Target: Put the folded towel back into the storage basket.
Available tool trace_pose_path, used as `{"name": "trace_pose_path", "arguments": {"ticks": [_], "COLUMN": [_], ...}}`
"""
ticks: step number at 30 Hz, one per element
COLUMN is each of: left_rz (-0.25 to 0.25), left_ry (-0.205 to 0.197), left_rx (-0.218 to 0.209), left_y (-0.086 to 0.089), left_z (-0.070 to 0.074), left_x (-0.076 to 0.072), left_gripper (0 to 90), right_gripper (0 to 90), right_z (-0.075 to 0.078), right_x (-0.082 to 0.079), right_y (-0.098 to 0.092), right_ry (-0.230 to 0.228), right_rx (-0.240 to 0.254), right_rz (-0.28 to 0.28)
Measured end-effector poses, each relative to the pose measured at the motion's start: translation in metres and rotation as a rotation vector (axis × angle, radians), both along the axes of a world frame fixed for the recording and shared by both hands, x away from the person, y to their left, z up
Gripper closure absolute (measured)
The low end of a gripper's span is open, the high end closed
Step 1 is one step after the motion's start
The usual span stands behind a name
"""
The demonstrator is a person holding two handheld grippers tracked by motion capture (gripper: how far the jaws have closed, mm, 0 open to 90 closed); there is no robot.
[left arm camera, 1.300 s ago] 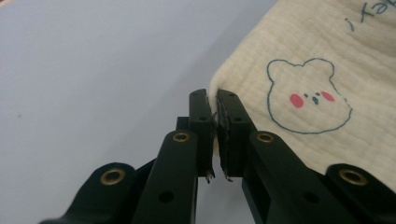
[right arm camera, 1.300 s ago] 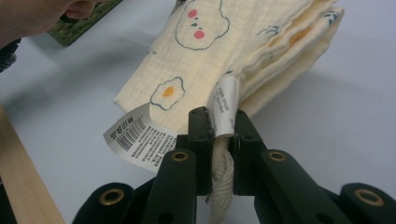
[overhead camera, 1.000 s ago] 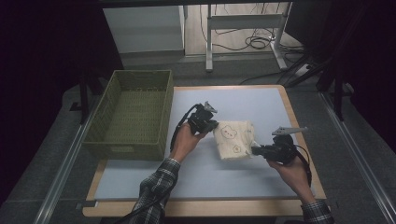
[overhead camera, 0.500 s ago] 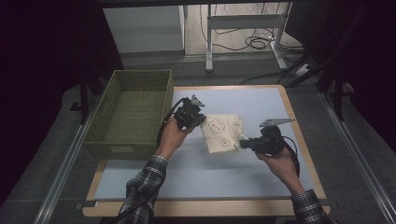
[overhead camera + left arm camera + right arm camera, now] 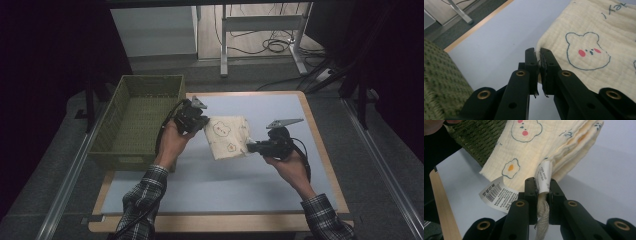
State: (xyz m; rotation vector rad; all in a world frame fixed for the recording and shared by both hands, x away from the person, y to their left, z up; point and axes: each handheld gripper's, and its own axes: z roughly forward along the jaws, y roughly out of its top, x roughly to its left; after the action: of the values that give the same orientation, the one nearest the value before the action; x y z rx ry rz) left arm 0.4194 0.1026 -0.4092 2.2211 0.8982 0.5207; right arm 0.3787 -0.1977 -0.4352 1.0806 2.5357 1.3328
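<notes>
A folded cream cloth (image 5: 228, 136) printed with bears and fried eggs hangs lifted between both grippers above the pale blue table (image 5: 220, 185). My left gripper (image 5: 200, 124) is shut on the cloth's left edge (image 5: 584, 50), right beside the green basket (image 5: 140, 120). My right gripper (image 5: 250, 147) is shut on the cloth's lower right corner (image 5: 549, 157), pinching it together with a white care label (image 5: 544, 178). A barcode tag (image 5: 497, 193) hangs loose next to that corner.
The basket's woven wall (image 5: 479, 142) lies just behind the cloth, at the table's left. Wooden trim (image 5: 325, 150) edges the table. Desk legs and cables (image 5: 265, 45) stand on the floor beyond the far edge.
Both hands have carried the cloth leftward and upward, from the table's middle right toward the basket. The grips on the cloth have stayed the same.
</notes>
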Motion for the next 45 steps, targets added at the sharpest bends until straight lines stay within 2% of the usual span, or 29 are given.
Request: {"name": "trace_pose_path", "arguments": {"ticks": [21,33,45], "left_rz": [0.107,0.153,0.220], "left_ry": [-0.045,-0.080,-0.109], "left_rx": [-0.019,-0.037,-0.046], "left_y": [0.063,0.086,0.117], "left_z": [0.022,0.034,0.042], "left_x": [-0.007,-0.008,-0.010], "left_gripper": [85.3,85.4,85.7], "right_gripper": [81.0,80.9,80.9], "right_z": [0.021,0.037,0.041], "right_x": [0.023,0.032,0.044], "right_y": [0.062,0.086,0.115], "right_ry": [-0.032,-0.053,-0.025], "right_rx": [0.021,0.029,0.072], "right_rz": [0.086,0.101,0.121]}}
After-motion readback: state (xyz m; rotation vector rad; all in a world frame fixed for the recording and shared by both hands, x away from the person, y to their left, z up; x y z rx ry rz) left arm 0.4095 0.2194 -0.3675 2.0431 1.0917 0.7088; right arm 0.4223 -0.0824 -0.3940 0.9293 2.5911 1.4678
